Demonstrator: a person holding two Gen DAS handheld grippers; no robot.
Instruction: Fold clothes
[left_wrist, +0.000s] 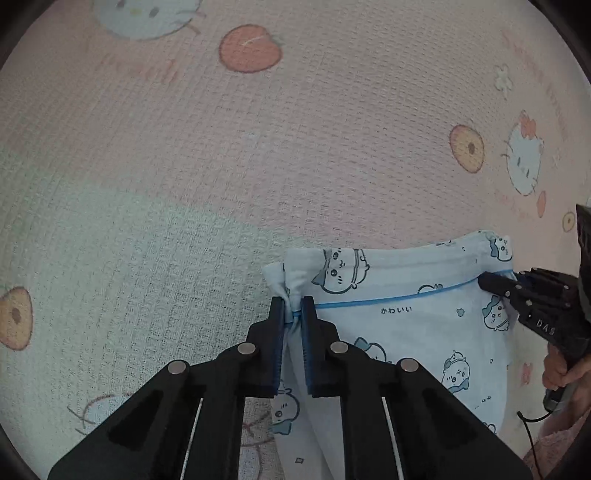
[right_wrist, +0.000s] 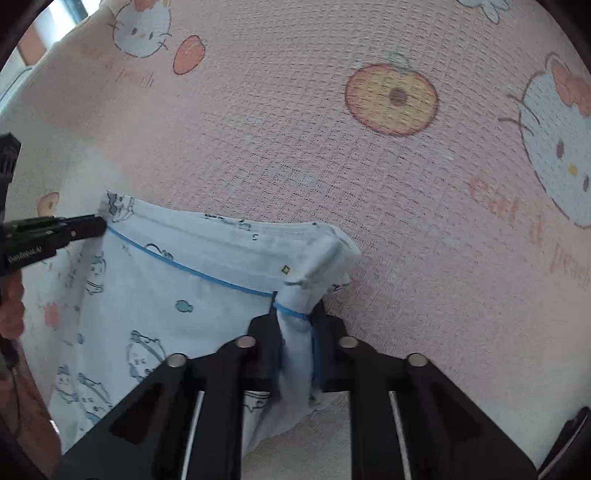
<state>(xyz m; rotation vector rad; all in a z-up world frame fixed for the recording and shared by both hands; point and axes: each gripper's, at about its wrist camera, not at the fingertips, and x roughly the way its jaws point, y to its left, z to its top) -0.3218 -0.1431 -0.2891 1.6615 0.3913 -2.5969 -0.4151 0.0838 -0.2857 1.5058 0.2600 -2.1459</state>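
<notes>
At lower centre, my left gripper (left_wrist: 293, 314) and right gripper (right_wrist: 293, 314) pinch 2 corners of the garment (left_wrist: 399, 314); next, I fold it over evenly.

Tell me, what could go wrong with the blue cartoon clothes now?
The left tool and right tool each pinch only a small bunched corner of the blue garment, so a corner might slip out. The cloth looks bunched at both pinches, so the fold might end up crooked or creased on the pink sheet.

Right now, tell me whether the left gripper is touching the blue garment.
Touching. The left wrist view shows the left gripper with both fingers pinching bunched cloth of the light blue garment at its piped edge, no gap between pads and fabric.
</notes>
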